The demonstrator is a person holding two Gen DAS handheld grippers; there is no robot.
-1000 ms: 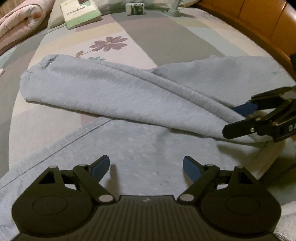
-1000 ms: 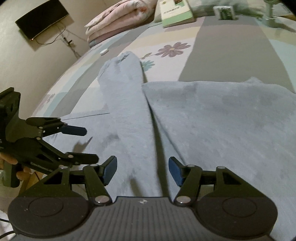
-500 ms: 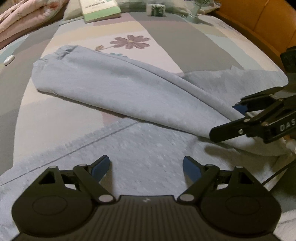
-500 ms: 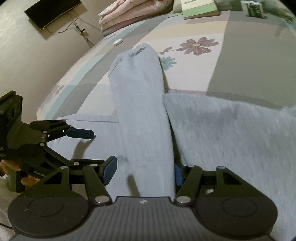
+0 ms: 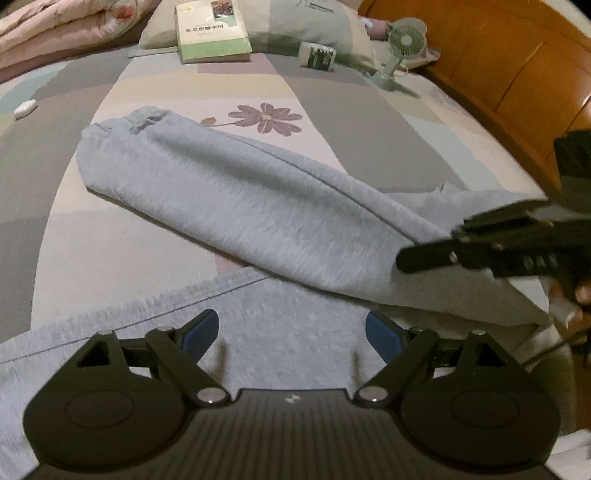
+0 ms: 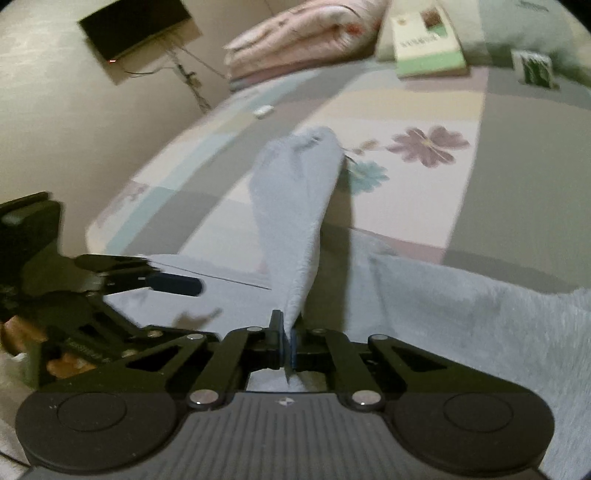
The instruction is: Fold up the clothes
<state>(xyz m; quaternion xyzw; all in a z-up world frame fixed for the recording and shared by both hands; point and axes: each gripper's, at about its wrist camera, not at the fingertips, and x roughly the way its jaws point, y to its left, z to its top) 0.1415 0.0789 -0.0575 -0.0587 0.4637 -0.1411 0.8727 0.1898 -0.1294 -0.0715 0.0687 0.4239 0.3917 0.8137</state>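
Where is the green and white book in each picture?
Left wrist view: the book lies at the top, left of middle, on a pillow.
Right wrist view: the book lies at the top right.
Shared landmark: the purple flower printed on the bedsheet, below the book in both views.

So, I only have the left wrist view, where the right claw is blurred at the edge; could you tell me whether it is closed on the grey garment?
Observer: Yes. In the right wrist view the right claw is shut, pinching a fold of the grey garment.
Operator: Thank you. Is that fabric flat or lifted?
Observer: Lifted. It rises as a narrow ridge from the bed up to the claw.
Operator: And is there anything beyond the bed's far left side?
Observer: A dark screen on the wall, with cables below it.
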